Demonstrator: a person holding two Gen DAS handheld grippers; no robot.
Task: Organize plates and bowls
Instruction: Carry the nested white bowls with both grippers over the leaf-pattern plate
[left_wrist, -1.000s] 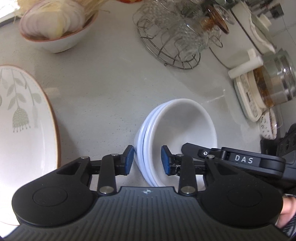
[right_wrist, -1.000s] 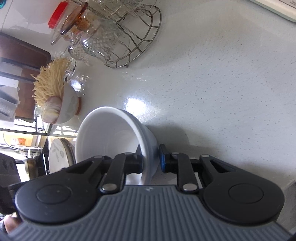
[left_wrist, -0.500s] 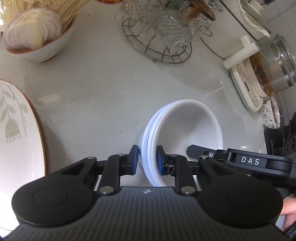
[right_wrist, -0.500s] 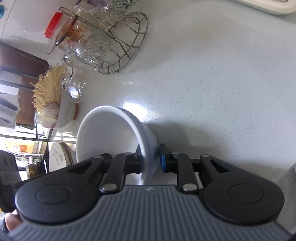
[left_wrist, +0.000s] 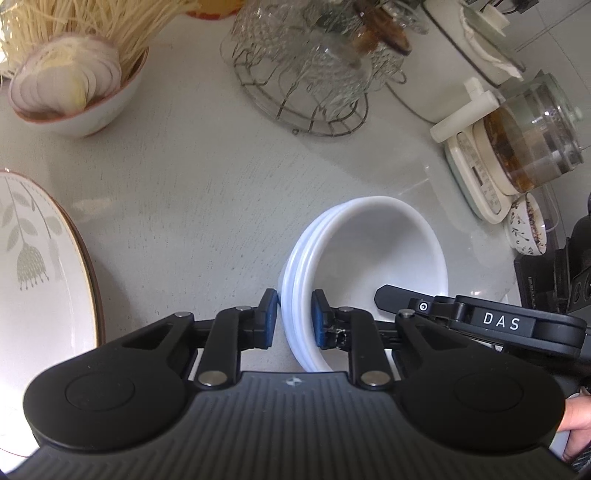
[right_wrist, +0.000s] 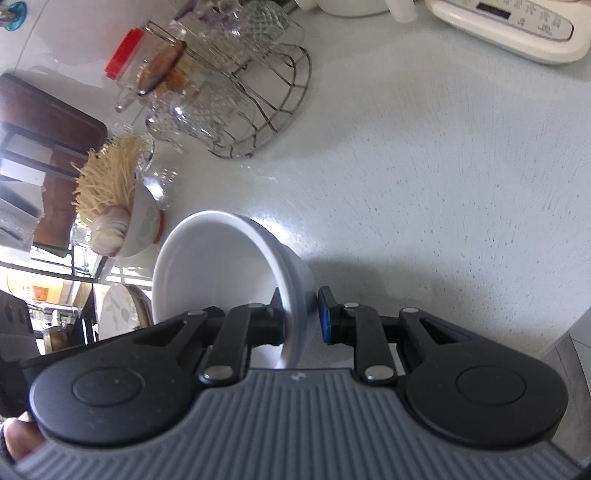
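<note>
My left gripper (left_wrist: 293, 319) clamps the near rim of the stacked white bowls (left_wrist: 373, 254) (three rims show); my right gripper (right_wrist: 301, 319) clamps their opposite wall between its fingers.

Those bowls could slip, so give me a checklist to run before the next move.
1. Left hand-held gripper clamped on the rim of the stack of white bowls: ok.
2. Right hand-held gripper clamped on another part of the rim: ok.
3. Bowls nested evenly, rims lined up: ok.
4. Stack lifted off the counter: cannot tell.
5. Floral plate apart from the stack: ok.
6. Wire rack of glasses apart from the stack: ok.
</note>
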